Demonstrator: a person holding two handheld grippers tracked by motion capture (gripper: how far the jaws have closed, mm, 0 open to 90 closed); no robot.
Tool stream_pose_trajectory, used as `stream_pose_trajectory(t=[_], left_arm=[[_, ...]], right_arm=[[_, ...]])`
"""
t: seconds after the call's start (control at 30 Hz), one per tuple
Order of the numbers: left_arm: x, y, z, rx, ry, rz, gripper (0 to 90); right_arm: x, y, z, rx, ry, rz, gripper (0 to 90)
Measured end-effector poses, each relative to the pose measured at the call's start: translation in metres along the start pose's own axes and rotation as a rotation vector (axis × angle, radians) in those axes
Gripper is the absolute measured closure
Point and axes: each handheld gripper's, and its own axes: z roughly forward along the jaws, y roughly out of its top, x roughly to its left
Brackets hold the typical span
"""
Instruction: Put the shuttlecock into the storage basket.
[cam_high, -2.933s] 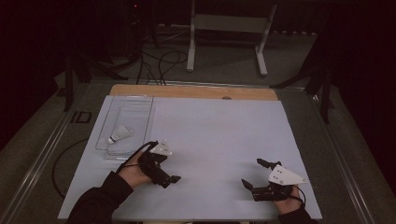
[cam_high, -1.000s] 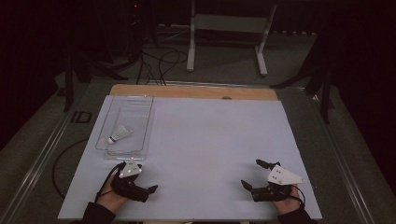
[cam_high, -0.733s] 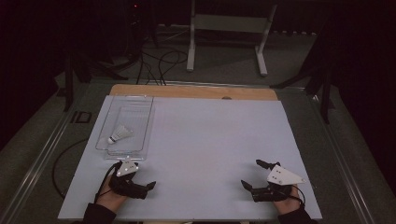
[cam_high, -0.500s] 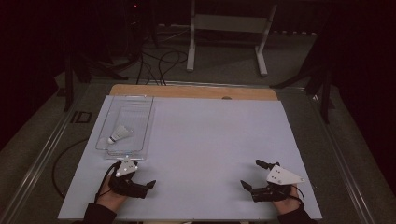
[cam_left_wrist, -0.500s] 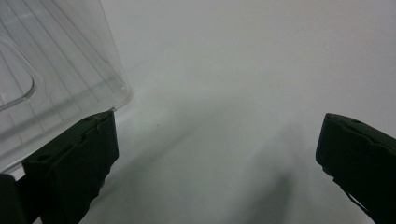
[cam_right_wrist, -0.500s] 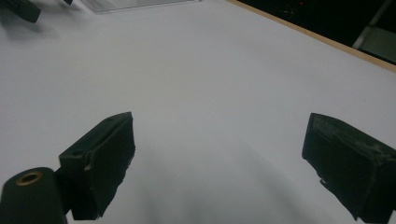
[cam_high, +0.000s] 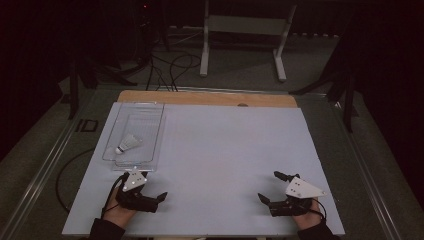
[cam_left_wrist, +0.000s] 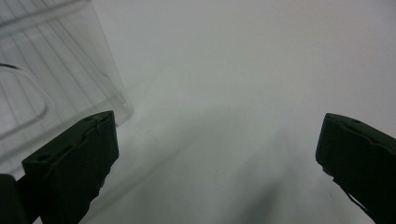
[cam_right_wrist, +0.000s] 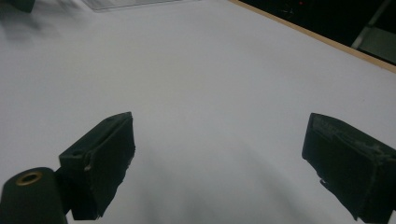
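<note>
Jaws wide apart and empty on both: left gripper (cam_high: 155, 192) at lower left just below the clear tray (cam_high: 111, 152), right gripper (cam_high: 270, 187) at lower right, both low over the white table top (cam_high: 230, 150). Shuttlecock (cam_high: 127, 143) lies inside the tray, left of frame centre. Wood strip (cam_high: 210, 98) along the far edge, dark floor with cables (cam_high: 170, 65) and a grey stand (cam_high: 245, 25) at top; no readable writing.

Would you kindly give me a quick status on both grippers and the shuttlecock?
Left gripper open, empty, just below the clear tray. Right gripper open, empty, low on the mat. Shuttlecock lying in the tray. Nothing in the way.
</note>
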Motion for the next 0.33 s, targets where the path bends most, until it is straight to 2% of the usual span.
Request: stream_pose_trajectory(t=[0.23, 0.33], left_arm=[[0.0009, -0.0006, 0.0006, -0.006, 0.018, 0.014, 0.0], [0.0013, -0.0005, -0.0010, -0.033, 0.028, 0.021, 0.0]], right_arm=[[0.0000, 0.0000, -0.0003, -0.001, 0.000, -0.001, 9.3], [0.0002, 0.0001, -0.0001, -0.001, 0.000, -0.003, 9.3]])
